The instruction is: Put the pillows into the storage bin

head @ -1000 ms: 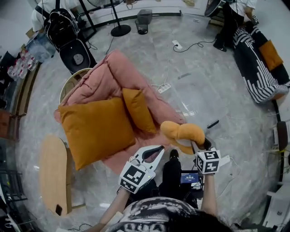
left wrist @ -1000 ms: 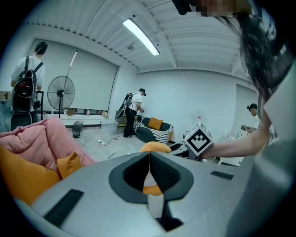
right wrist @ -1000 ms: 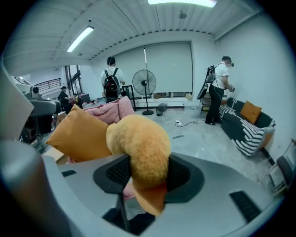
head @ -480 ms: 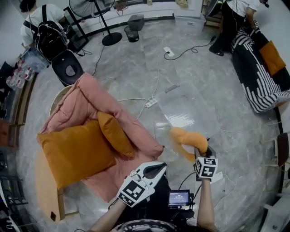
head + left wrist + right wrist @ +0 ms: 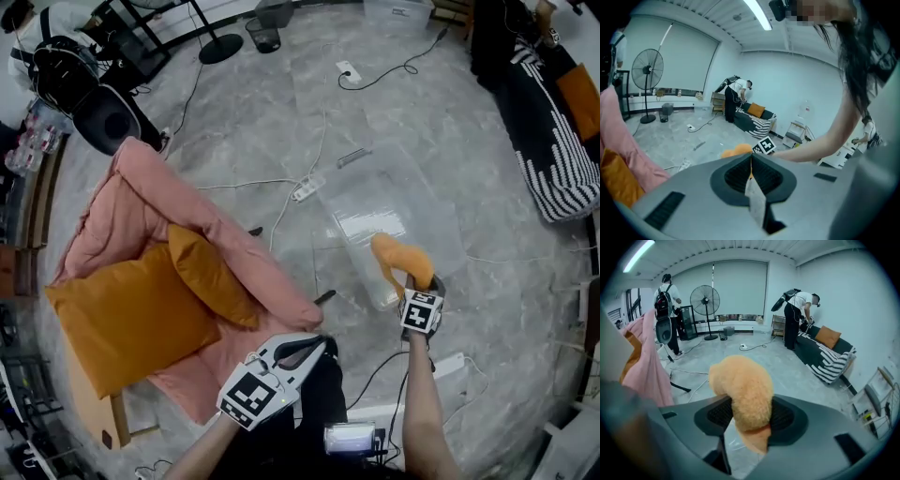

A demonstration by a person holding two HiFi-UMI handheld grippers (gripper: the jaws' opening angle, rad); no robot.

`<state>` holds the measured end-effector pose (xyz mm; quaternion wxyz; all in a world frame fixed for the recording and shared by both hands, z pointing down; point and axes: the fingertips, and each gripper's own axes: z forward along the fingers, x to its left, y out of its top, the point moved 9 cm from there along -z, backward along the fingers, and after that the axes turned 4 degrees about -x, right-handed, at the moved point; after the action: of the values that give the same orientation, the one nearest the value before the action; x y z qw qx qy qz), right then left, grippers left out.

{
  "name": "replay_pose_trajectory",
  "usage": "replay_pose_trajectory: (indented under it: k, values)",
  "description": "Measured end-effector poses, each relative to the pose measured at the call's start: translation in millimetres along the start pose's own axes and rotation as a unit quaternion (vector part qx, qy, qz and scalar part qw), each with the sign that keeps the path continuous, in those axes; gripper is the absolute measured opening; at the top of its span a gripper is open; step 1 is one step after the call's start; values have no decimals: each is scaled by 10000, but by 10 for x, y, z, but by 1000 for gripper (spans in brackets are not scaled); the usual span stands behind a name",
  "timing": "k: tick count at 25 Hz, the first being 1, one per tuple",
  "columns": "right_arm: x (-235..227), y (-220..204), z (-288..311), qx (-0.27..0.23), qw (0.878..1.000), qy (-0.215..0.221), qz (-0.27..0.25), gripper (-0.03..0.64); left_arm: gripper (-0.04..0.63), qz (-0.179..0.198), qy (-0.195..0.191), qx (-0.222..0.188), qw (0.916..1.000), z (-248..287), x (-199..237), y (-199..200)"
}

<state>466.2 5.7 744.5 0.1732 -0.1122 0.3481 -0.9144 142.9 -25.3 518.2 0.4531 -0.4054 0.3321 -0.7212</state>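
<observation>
Jaws of the right gripper (image 5: 410,283) pinch the fluffy pillow (image 5: 397,257) by the clear bin (image 5: 442,223), the left gripper (image 5: 315,345) has its jaws pressed together, next drop it in

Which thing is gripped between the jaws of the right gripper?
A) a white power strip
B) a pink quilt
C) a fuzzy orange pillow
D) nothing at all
C: in the right gripper view the right gripper has its jaws pressed on either side of the fuzzy orange pillow. In the head view the pillow shows against the clear plastic storage bin.
</observation>
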Motion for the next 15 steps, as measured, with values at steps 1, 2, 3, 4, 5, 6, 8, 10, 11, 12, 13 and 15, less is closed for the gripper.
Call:
replay_pose_trajectory:
  k: [1,2,3,4,5,6,8,10,11,12,13,15]
  values:
    - [6,-35,122,75,10000,-1,-31,210,14,25,38,98,9999,16,32,-41]
    - [16,-76,245,191,9998,55,-19,219,14,61,92,189,9998,25,69,-80]
    - [30,-120,371,325,9993,161,23,236,14,84,150,260,9995,29,115,-114]
    - [49,-164,490,445,9985,302,79,269,14,76,204,303,9993,27,166,-145]
    - [82,-201,584,519,9975,469,127,292,14,36,252,318,9992,17,213,-176]
    - [136,-223,649,541,9962,667,139,301,14,-20,298,317,9991,-2,253,-210]
    - [317,-210,711,560,9922,1111,18,340,14,-105,396,312,9987,-59,313,-277]
    - [527,-175,702,613,9869,1481,-174,362,14,-134,493,324,9982,-123,350,-318]
    - [601,-169,677,638,9847,1605,-242,362,14,-149,536,320,9979,-151,353,-325]
    - [641,-166,643,654,9831,1687,-278,362,14,-168,577,300,9977,-174,348,-321]
    - [651,-157,605,655,9823,1734,-278,362,14,-185,617,263,9976,-194,339,-307]
    - [634,-101,516,593,9821,1776,-194,362,14,-185,705,176,9972,-236,327,-259]
